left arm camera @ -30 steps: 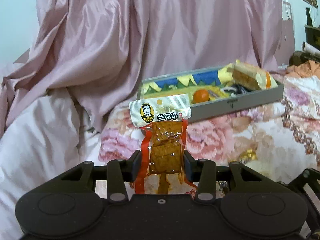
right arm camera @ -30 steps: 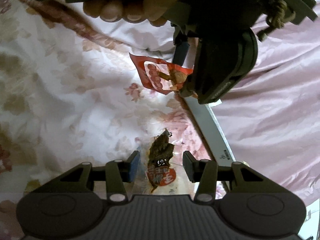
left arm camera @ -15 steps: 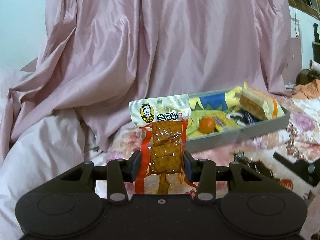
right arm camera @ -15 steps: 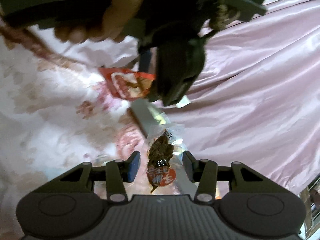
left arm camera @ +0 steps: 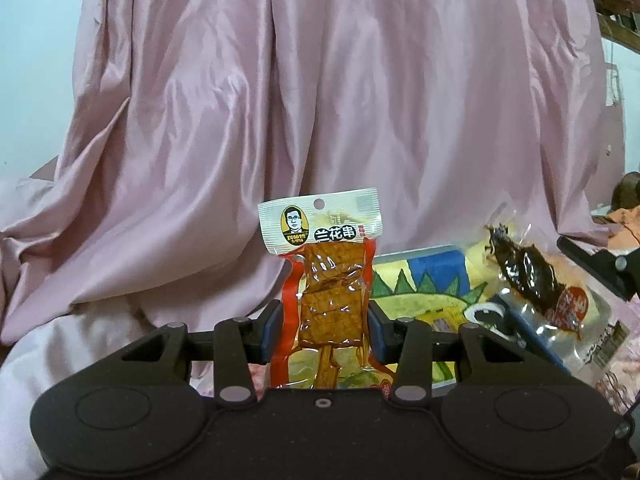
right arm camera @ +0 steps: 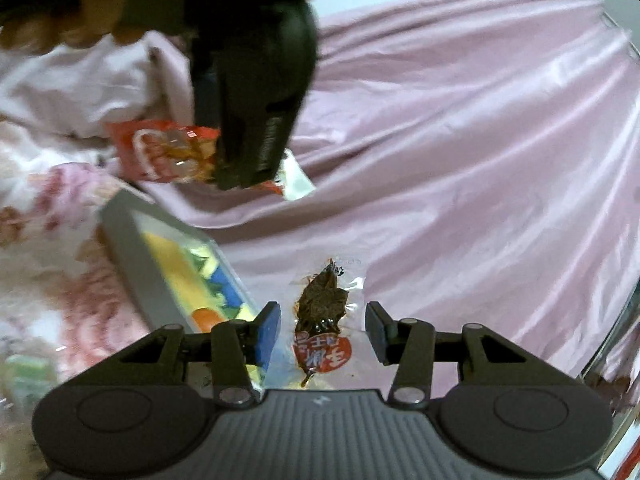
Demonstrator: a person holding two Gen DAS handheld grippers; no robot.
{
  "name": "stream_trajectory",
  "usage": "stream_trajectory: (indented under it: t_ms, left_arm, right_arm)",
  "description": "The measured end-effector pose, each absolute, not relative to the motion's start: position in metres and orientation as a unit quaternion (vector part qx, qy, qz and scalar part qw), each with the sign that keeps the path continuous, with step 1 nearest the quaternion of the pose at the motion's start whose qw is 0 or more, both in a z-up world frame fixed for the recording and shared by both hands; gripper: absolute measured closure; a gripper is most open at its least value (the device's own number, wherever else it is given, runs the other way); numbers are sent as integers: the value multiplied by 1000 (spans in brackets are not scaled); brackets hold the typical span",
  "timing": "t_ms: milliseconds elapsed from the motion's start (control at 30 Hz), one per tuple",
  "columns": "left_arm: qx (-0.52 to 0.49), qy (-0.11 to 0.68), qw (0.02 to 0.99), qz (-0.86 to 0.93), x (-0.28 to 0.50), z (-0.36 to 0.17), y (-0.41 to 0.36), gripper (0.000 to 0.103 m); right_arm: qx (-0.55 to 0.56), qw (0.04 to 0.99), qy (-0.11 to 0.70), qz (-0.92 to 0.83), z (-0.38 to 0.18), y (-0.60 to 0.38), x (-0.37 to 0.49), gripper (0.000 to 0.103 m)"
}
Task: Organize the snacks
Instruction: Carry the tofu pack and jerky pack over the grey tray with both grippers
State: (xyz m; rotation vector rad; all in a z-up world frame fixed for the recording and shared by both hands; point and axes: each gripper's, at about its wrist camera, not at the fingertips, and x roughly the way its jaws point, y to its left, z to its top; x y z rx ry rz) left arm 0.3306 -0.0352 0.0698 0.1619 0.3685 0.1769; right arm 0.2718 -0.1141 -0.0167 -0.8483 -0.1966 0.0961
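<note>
Both wrist views look along their fingers — sharing the tray (left arm camera: pixel 416 254).

bed: white bedspread with pink flowers (right arm camera: pixel 80 304)
on it: shallow grey tray (right arm camera: pixel 132 256); crumpled pink satin sheet (left arm camera: pixel 360 100)

The tofu snack packet (left arm camera: pixel 325 280) carries a white header with the black characters 兰花串 beside a small portrait badge, whose own caption is too small to read. The dark snack packet (right arm camera: pixel 322 322) bears a red round label with white Chinese characters, seen upside down and not clear enough to read.
</note>
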Motion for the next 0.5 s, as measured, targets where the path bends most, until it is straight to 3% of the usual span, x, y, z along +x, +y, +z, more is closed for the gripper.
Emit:
stream_trajectory:
  t_ms: [500]
  left_arm:
    - [67,194,973,109,408,37,-35,57]
  right_arm:
    - [-321,943,-58,67,-26,-128,348,52]
